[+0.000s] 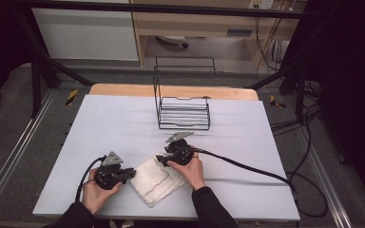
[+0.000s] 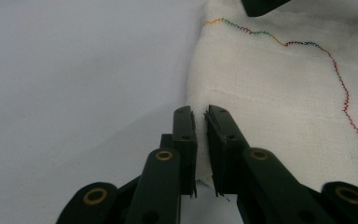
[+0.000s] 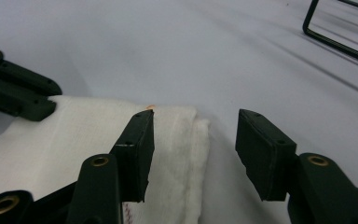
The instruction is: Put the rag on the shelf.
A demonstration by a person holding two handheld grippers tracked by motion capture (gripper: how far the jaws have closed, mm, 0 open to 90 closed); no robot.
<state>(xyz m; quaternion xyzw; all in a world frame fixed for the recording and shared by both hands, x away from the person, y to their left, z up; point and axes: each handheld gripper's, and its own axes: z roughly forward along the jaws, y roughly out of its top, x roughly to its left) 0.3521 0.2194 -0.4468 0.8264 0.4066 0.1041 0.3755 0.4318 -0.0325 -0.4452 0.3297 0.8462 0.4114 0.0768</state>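
At the left, the left tool (image 1: 129, 174) is clamped on the near edge of the folded white cloth (image 1: 156, 180), presumably so that the fold is kept pinned flat on the table (image 1: 114, 123). At the cloth's far corner, the right tool (image 3: 195, 140) is held with its jaws apart and nothing gripped, apparently for release. Farther back, a wire rack (image 1: 184, 113) is left standing untouched.

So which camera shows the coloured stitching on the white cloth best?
The left gripper view: the stitching runs close up across the white cloth, each colour distinct. The high view shows a thin dark line. The right gripper view shows a small reddish bit.
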